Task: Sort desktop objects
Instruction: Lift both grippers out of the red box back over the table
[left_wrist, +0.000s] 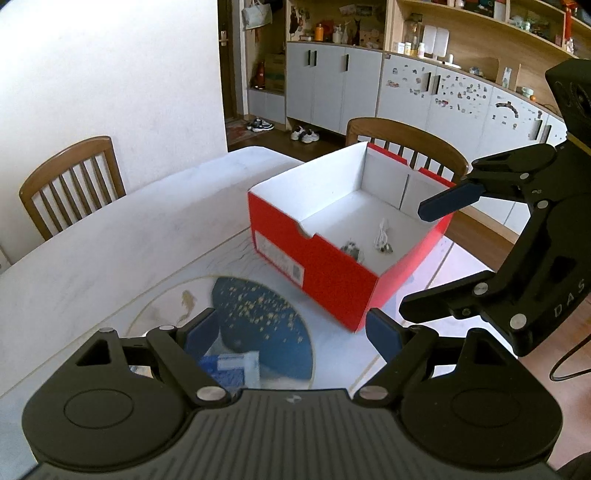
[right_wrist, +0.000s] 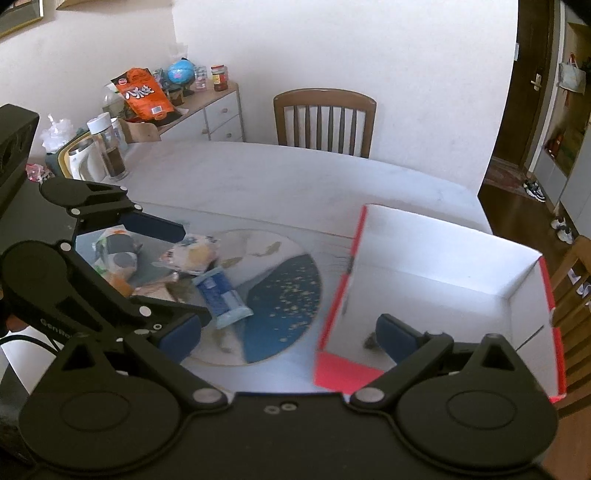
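Observation:
An open red shoebox with a white inside stands on the placemat. In it lie a white cable and a small grey item. Left of the box is a pile of objects: a blue tube, a pale soft packet and a wrapped item. My left gripper is open above the pile, the blue tube below its fingers. My right gripper is open and empty, one finger over the box's near corner.
Wooden chairs stand round the white table. A kettle and a glass bottle sit at the table's far left corner. A side cabinet holds an orange snack bag and jars.

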